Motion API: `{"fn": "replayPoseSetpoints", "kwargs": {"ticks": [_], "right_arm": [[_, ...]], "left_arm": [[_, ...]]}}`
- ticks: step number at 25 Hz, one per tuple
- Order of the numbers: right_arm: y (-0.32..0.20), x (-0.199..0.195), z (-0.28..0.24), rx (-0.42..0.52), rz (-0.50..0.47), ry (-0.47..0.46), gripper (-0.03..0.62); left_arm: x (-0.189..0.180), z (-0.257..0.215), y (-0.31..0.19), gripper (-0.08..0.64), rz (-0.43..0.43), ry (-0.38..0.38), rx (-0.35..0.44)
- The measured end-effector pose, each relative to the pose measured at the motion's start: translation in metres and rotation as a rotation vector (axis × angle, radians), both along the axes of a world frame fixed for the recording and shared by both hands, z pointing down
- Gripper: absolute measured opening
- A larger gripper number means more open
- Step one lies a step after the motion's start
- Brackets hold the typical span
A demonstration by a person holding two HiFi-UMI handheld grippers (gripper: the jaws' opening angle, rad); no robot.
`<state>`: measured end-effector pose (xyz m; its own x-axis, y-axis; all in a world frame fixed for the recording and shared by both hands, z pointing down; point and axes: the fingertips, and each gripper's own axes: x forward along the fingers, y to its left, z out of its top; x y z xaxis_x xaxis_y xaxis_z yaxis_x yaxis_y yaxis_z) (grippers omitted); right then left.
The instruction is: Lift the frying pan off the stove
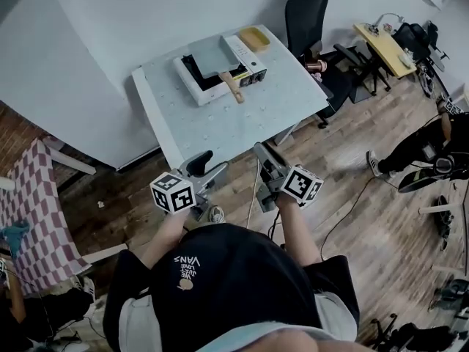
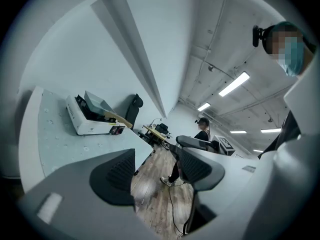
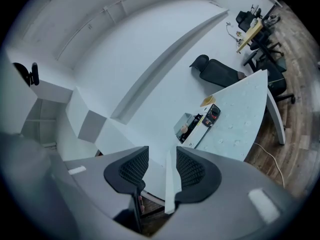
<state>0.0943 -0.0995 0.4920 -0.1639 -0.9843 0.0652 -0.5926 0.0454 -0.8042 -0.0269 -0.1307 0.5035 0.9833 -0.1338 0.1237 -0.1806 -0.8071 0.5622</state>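
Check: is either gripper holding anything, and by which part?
Nothing held. Left gripper and right gripper both have jaws apart and empty; the frying pan sits on the stove, handle untouched.

The left tongs (image 2: pixel 157 173) stand with jaws wide apart, and only wooden floor (image 2: pixel 152 199) shows between the ribbed pads (image 2: pixel 117 176). At the left lies the pale bench (image 2: pixel 60 146), bearing a white stove (image 2: pixel 87 125) with the grey frying pan (image 2: pixel 97 103) on top, its wooden handle (image 2: pixel 119 118) jutting right. A black chair (image 2: pixel 134 106) stands behind the bench, and a person (image 2: pixel 201 134) stands farther off
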Motion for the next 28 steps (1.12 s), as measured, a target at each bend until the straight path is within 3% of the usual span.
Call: {"fn": "replayPoseSetpoints", "kwargs": {"ticks": [5, 10, 13, 19, 23, 28], "right_arm": [[-0.029, 0.015, -0.004, 0.008, 0.045, -0.011, 0.166], [-0.048, 0.032, 0.009, -0.039, 0.072, -0.024, 0.164], [-0.066, 0.042, 0.003, -0.012, 0.052, -0.024, 0.164], [-0.114, 0.065, 0.001, 0.027, -0.094, -0.003, 0.166], [-0.144, 0.082, 0.021, -0.036, -0.179, -0.070, 0.166], [-0.186, 0.092, 0.023, -0.034, -0.361, -0.076, 0.178]], "left_arm": [[0.021, 0.003, -0.035, 0.278, 0.064, 0.010, -0.031], [0.039, 0.005, -0.061, 0.282, 0.078, 0.041, -0.067], [0.049, 0.009, -0.071, 0.284, 0.084, 0.044, -0.086], [0.071, 0.021, -0.093, 0.284, 0.038, 0.042, -0.117], [0.090, 0.032, -0.109, 0.284, -0.024, 0.046, -0.169], [0.116, 0.035, -0.128, 0.293, -0.116, 0.057, -0.218]]}}
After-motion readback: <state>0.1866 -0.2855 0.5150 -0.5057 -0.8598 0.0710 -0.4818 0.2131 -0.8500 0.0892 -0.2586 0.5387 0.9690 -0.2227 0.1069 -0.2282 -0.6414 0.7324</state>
